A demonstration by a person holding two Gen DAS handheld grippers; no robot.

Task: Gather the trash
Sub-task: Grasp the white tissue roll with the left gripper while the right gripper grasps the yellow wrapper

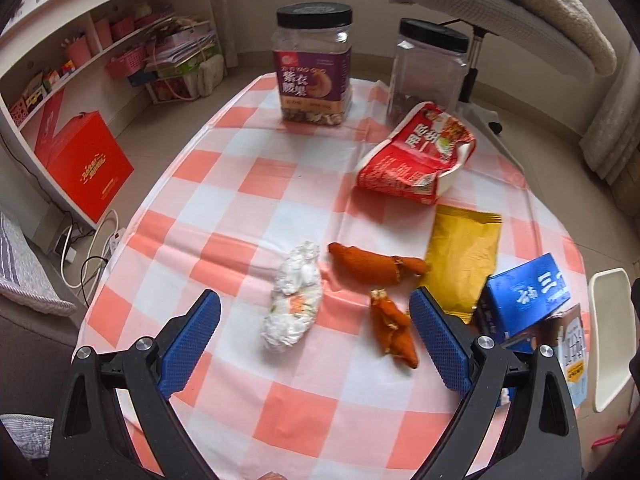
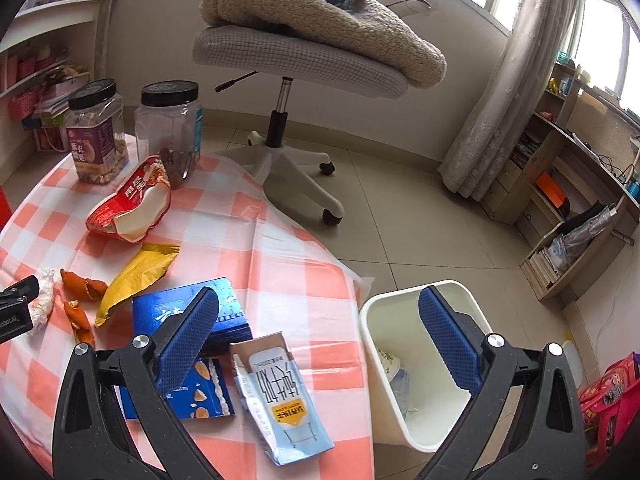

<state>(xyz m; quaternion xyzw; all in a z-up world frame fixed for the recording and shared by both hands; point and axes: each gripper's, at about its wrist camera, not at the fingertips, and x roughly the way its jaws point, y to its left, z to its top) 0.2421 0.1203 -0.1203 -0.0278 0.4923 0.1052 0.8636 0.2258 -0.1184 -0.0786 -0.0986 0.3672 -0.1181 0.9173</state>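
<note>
My left gripper (image 1: 316, 316) is open above the checked table (image 1: 304, 412), with a crumpled white tissue (image 1: 294, 300) and an orange peel (image 1: 394, 332) between its fingers. A second peel (image 1: 376, 266), a yellow packet (image 1: 464, 264), a red snack bag (image 1: 420, 156) and a blue box (image 1: 528, 296) lie beyond. My right gripper (image 2: 320, 312) is open and empty over the table edge, between the blue box (image 2: 188, 312) and the white trash bin (image 2: 404, 392). A flattened milk carton (image 2: 280, 396) lies near the edge.
Two black-lidded jars (image 1: 314, 68) (image 1: 430, 68) stand at the table's far side. An office chair (image 2: 300, 64) with a blanket stands behind the table. A bookshelf (image 1: 100, 60) and a red box (image 1: 90, 164) are on the left. The bin holds some trash.
</note>
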